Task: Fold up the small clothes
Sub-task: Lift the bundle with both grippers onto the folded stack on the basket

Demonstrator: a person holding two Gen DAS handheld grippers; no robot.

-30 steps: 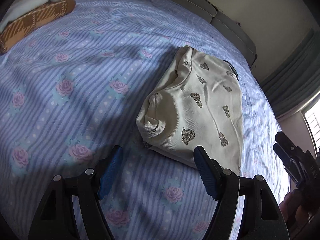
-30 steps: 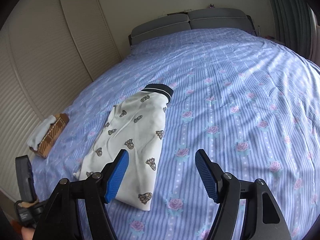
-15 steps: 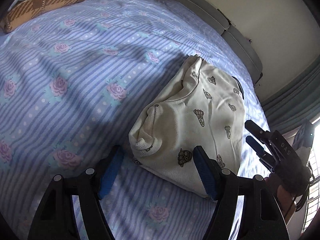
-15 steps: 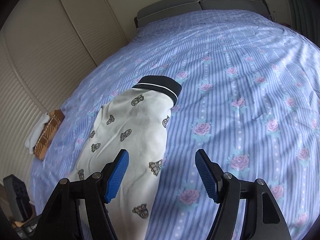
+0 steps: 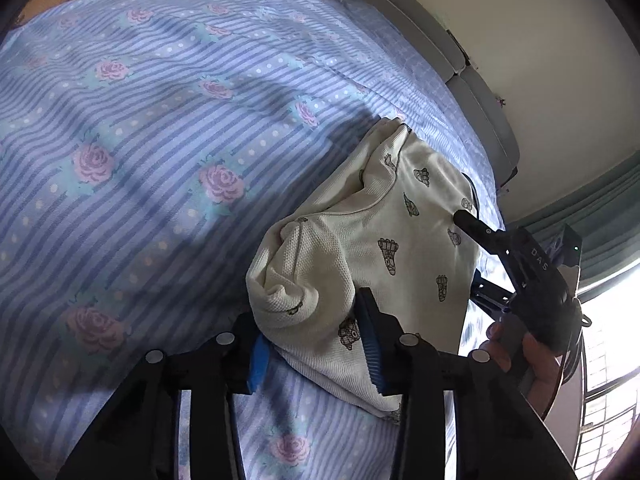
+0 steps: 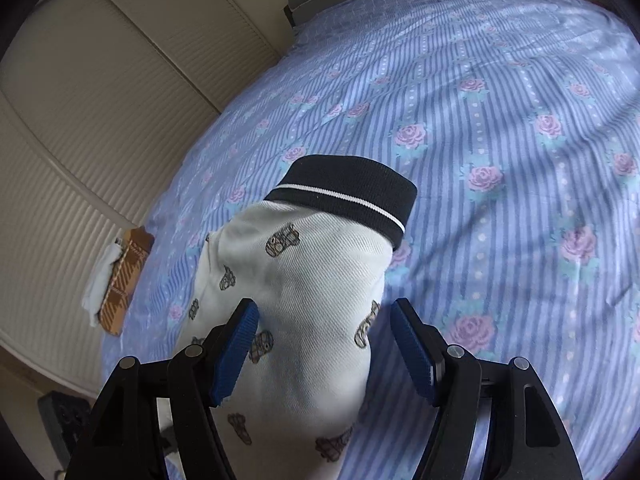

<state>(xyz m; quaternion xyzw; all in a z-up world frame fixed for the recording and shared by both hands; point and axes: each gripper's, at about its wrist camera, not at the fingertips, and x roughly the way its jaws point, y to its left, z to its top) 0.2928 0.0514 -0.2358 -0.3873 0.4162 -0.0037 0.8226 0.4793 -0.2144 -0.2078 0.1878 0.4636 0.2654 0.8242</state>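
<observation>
left gripper [image 5: 316, 340] has just closed on the near end of the cream garment [image 5: 372, 256]; right gripper [image 6: 324, 344], unclenched, straddles its far, collar half along its length.

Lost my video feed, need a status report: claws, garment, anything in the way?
Left claw has just been closing on the cream shirt corner. Right claw open, straddling the shirt near its dark collar. Nothing in the way.

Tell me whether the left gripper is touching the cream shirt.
Touching. The left wrist view shows the left gripper with its just-closing jaws pinching the cream shirt's bunched corner.
</observation>
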